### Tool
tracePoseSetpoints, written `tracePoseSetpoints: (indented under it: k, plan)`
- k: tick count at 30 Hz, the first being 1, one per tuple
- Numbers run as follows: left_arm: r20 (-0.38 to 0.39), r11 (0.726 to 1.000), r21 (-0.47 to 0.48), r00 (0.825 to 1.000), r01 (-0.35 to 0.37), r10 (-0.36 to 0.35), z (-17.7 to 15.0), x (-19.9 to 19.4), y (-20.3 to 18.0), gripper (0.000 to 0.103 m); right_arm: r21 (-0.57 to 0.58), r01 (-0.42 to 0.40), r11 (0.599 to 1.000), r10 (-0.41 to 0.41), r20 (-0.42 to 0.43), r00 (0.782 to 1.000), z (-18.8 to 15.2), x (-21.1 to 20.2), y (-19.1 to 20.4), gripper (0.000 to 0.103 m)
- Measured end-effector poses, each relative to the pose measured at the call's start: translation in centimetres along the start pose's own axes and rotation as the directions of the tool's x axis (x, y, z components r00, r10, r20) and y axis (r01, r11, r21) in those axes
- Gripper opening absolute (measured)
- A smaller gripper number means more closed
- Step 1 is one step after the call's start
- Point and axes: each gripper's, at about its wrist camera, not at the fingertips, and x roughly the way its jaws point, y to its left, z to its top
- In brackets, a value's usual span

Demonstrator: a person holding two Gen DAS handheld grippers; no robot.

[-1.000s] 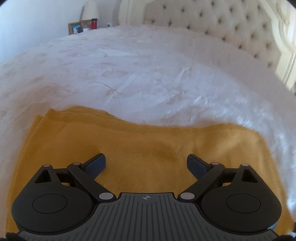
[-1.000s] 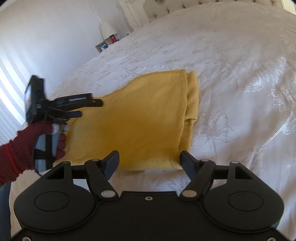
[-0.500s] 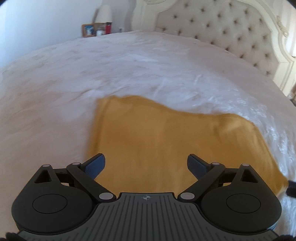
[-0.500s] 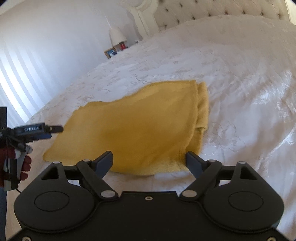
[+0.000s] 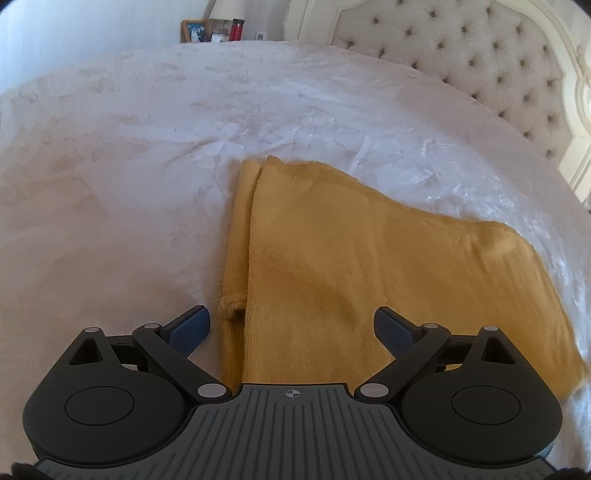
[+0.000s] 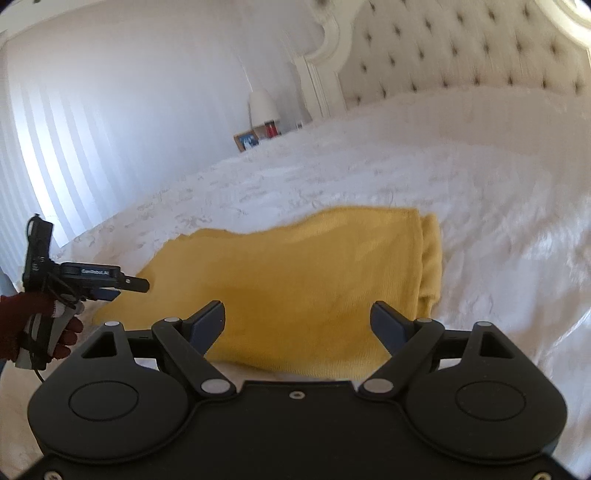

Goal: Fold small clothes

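Observation:
A mustard-yellow knit garment (image 5: 351, 277) lies folded flat on the white bedspread (image 5: 129, 177). One narrow folded strip (image 5: 238, 240) runs along its end. My left gripper (image 5: 291, 328) hovers open over that end, its left finger over the bedspread and its right finger over the cloth, with nothing between them. The right wrist view shows the same garment (image 6: 314, 280) with the strip (image 6: 430, 254) on the right. My right gripper (image 6: 297, 321) stands open just above the near edge, holding nothing. The left gripper (image 6: 125, 286) also shows there, at the garment's far-left corner, apart from the cloth.
A tufted cream headboard (image 5: 498, 74) stands at the back right. A bedside table beyond the bed carries a picture frame (image 5: 194, 31), a lamp (image 6: 262, 105) and a red bottle (image 5: 236, 31). A hand in a dark red glove (image 6: 18, 319) holds the left gripper.
My left gripper has slid sideways along the garment to its end with the folded strip. The right gripper's jaws have widened, and it has tipped up and rolled.

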Motion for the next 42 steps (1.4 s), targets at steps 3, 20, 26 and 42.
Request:
tracePoseSetpoints:
  k: [3, 20, 26, 42]
  plan:
    - [-0.006, 1.000, 0.002, 1.000, 0.005, -0.005, 0.3, 0.9, 0.4, 0.097, -0.032, 0.027, 0.999, -0.026, 0.041, 0.999, 0.4, -0.5, 0.6, 0.087]
    - [0.002, 0.992, -0.020, 0.992, 0.125, -0.125, 1.2, 2.9, 1.2, 0.098, 0.015, -0.100, 0.995, 0.101, -0.198, 0.975, 5.8, 12.9, 4.6, 0.031]
    - [-0.002, 0.986, -0.037, 0.987, 0.160, -0.160, 1.4, 2.8, 1.9, 0.092, 0.029, -0.056, 0.998, 0.062, -0.296, 0.953, 6.7, 18.3, 5.5, 0.030]
    - [-0.009, 0.977, -0.128, 0.985, 0.172, -0.174, 2.0, 3.4, 1.6, 0.018, 0.010, -0.057, 0.998, 0.058, -0.326, 0.944, 3.8, 14.8, 6.8, 0.020]
